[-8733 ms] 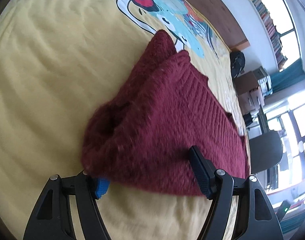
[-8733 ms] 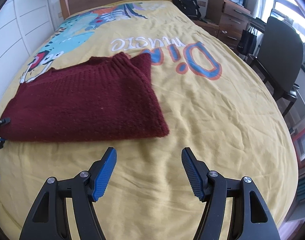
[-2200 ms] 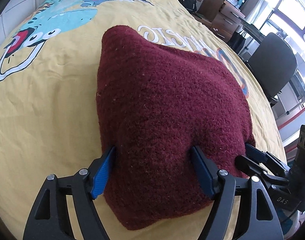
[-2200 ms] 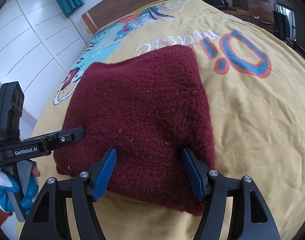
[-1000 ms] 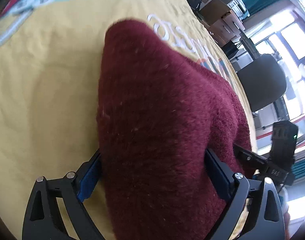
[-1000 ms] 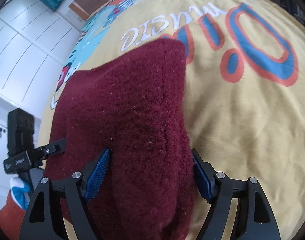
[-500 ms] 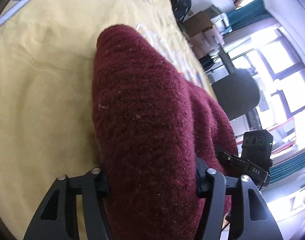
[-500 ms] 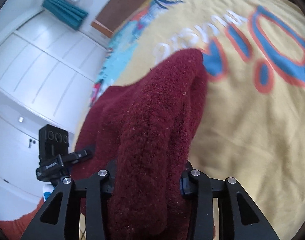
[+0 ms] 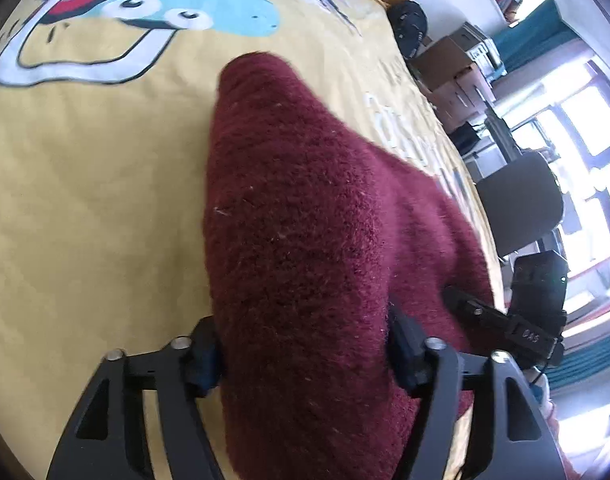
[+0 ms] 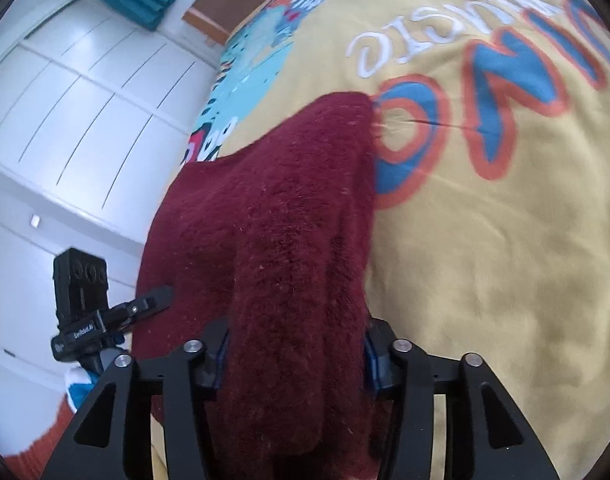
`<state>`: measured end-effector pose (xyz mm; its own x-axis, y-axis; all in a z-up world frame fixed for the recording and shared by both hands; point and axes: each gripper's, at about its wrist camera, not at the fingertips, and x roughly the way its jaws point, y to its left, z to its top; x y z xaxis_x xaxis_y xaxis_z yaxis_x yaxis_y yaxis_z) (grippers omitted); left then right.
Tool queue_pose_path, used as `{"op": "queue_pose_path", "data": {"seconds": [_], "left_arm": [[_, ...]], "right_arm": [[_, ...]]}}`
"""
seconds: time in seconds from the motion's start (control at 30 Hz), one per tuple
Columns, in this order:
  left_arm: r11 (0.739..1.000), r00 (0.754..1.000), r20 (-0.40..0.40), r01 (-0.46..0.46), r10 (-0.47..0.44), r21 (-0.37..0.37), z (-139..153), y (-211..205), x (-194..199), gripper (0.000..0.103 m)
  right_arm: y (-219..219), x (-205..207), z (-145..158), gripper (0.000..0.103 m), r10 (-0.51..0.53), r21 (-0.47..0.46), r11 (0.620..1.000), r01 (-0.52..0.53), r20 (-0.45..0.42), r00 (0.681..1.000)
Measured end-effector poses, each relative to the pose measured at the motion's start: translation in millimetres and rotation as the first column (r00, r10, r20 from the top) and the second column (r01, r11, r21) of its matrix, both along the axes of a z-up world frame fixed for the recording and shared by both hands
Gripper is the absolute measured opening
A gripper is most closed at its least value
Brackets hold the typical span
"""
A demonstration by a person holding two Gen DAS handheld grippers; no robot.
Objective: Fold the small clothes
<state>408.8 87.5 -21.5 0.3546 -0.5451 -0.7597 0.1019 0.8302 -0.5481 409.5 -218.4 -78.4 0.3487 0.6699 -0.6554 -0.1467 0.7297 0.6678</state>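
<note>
sweater (image 9: 305,240) btwn left gripper (image 9: 305,344) jaws, opening, on bedspread (image 9: 85,180)

Our left gripper (image 9: 305,354) and right gripper (image 10: 295,346) share matte black angular frames with triangular cut-outs, silver screw heads and blue pads (image 10: 369,354). A boxy black module tops each handle, with white lettering along the side.

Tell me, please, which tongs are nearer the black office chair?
Right. The right tongs grip the maroon sweater on the side toward the black chair; the left tongs grip its far side. Both pairs' jaws are opening with the sweater between them.
</note>
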Motion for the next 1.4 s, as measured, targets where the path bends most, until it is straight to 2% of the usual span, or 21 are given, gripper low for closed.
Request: {"op": "queue_pose_path", "data": {"seconds": [0.1,0.27,0.33,0.4,0.47,0.53,0.63,0.7,1.0,1.17,1.4], "left_arm": [[1.000,1.000,0.011,-0.016,0.015,0.002,6,6,-16,0.070],[0.997,0.997,0.075,0.009,-0.015,0.082,22,10,-57,0.070],[0.991,0.996,0.083,0.016,-0.027,0.133,13,-2,-73,0.070],[0.987,0.996,0.080,0.014,-0.027,0.160,4,-10,-77,0.071],[0.979,0.996,0.082,0.001,-0.018,0.206,-6,-17,-84,0.081],[0.979,0.997,0.073,-0.016,0.001,0.204,-10,-19,-88,0.082],[0.970,0.995,0.099,-0.038,0.015,0.241,8,-34,-85,0.082],[0.959,0.992,0.124,-0.047,0.012,0.278,20,-35,-94,0.081],[0.941,0.980,0.189,-0.123,0.065,0.316,48,-34,-145,0.081],[0.925,0.969,0.228,-0.172,0.096,0.339,70,-31,-172,0.082],[0.902,0.950,0.292,-0.218,0.109,0.373,90,-30,-219,0.083]], "right_arm": [[-12,-13,14,0.056,0.017,-0.070,0.997,-0.016,0.019,1.000],[-25,-47,21,0.057,0.036,-0.156,0.987,-0.030,0.035,0.999],[-28,-55,14,0.058,0.020,-0.195,0.981,-0.017,0.018,1.000],[-28,-57,6,0.064,-0.013,-0.241,0.971,0.016,0.011,1.000],[-28,-59,1,0.065,-0.048,-0.271,0.962,0.046,-0.001,0.999],[-24,-63,7,0.065,-0.080,-0.288,0.954,0.078,0.004,0.997],[-20,-72,22,0.065,-0.095,-0.340,0.935,0.103,0.041,0.995],[-20,-77,28,0.065,-0.112,-0.352,0.928,0.122,0.048,0.993],[-30,-128,60,0.065,-0.182,-0.366,0.910,0.196,0.073,0.981],[-26,-169,81,0.065,-0.202,-0.346,0.910,0.229,0.114,0.973],[-10,-229,108,0.066,-0.205,-0.367,0.891,0.265,0.195,0.959]]}}
